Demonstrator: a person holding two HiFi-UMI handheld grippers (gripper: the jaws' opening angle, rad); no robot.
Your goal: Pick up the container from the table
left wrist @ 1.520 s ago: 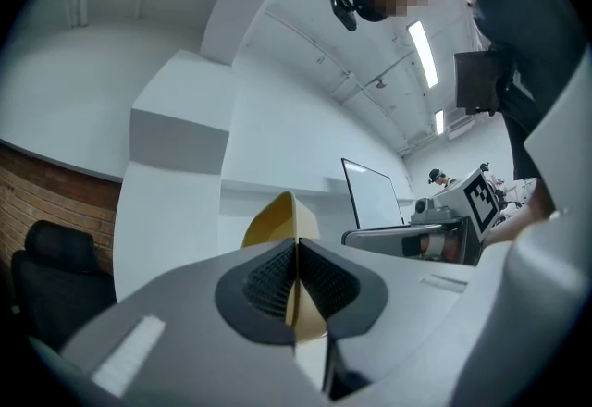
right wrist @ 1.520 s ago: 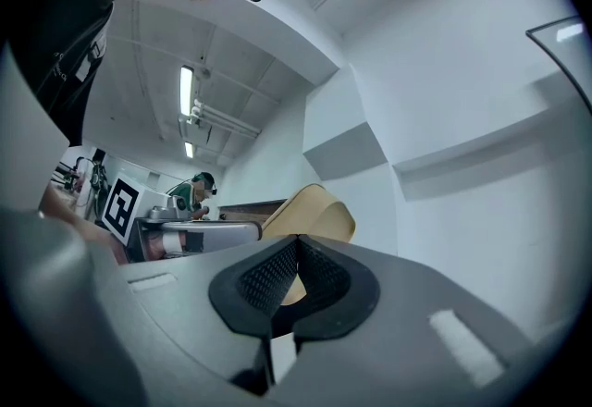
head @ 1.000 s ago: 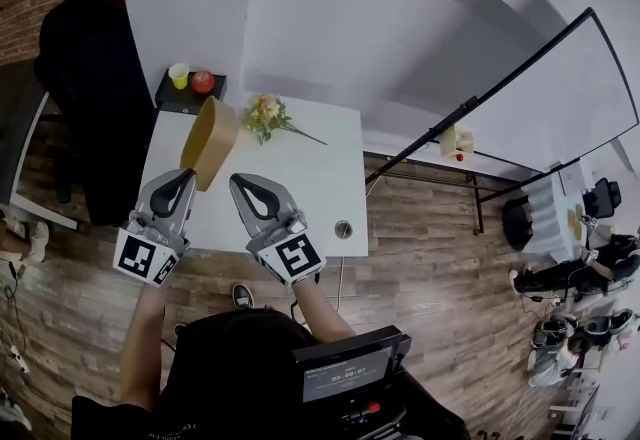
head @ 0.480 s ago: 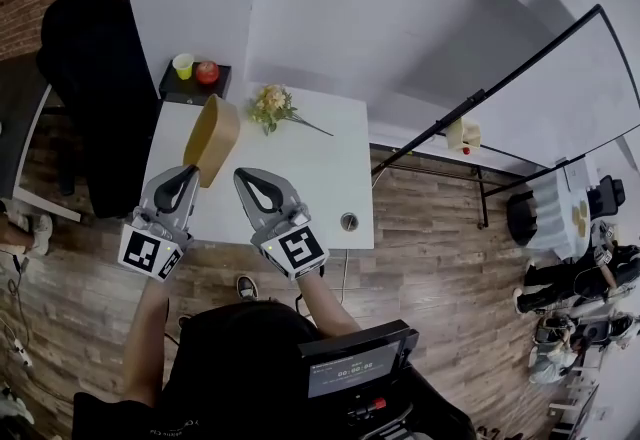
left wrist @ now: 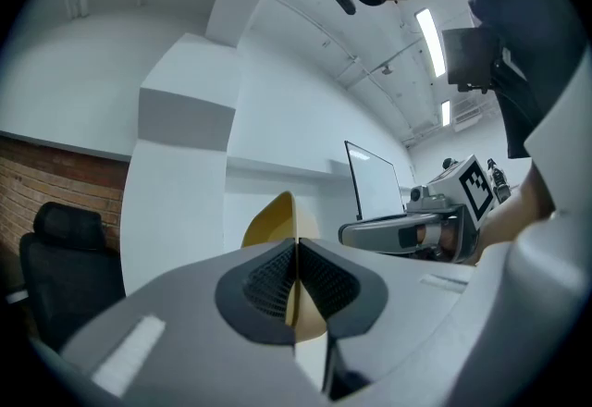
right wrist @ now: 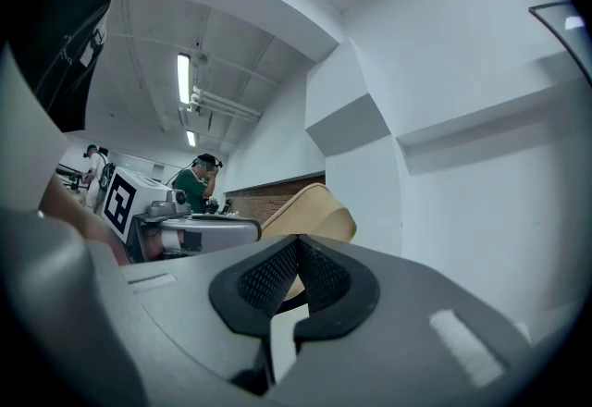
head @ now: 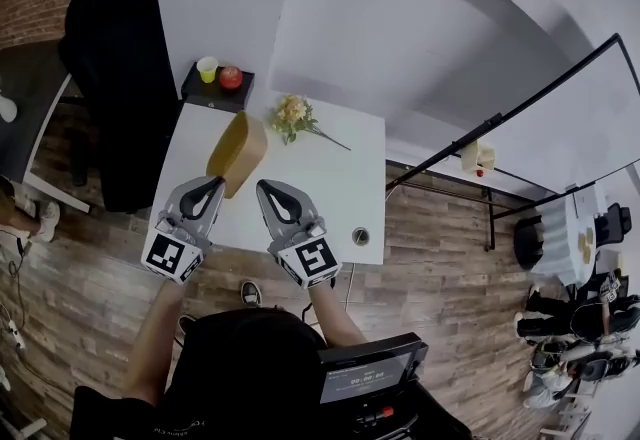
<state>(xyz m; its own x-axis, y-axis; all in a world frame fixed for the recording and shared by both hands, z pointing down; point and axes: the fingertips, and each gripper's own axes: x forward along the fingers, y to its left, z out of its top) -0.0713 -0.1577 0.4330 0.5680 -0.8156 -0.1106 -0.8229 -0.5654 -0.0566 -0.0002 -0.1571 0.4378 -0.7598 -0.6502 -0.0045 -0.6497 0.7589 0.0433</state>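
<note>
A tan, bowl-shaped container [head: 238, 150] hangs tilted over the left part of the white table [head: 330, 198]. My left gripper [head: 213, 184] is shut on its near rim. In the left gripper view the thin yellow wall [left wrist: 273, 215] runs between the closed pads of the left gripper [left wrist: 296, 248]. My right gripper [head: 268, 186] sits just right of the container, shut with nothing in it. In the right gripper view the container [right wrist: 314, 211] shows behind the right gripper [right wrist: 298, 243], apart from it.
A bunch of pale flowers [head: 293, 114] lies at the table's far side. A black tray behind the table bears a yellow cup [head: 207, 68] and a red apple [head: 231, 77]. A black chair [head: 110, 78] stands to the left. A round grommet [head: 359, 236] marks the table's near right corner.
Both grippers have sunk a little toward the table, the left one still holding the container. The head view has shifted, so everything sits further right.
</note>
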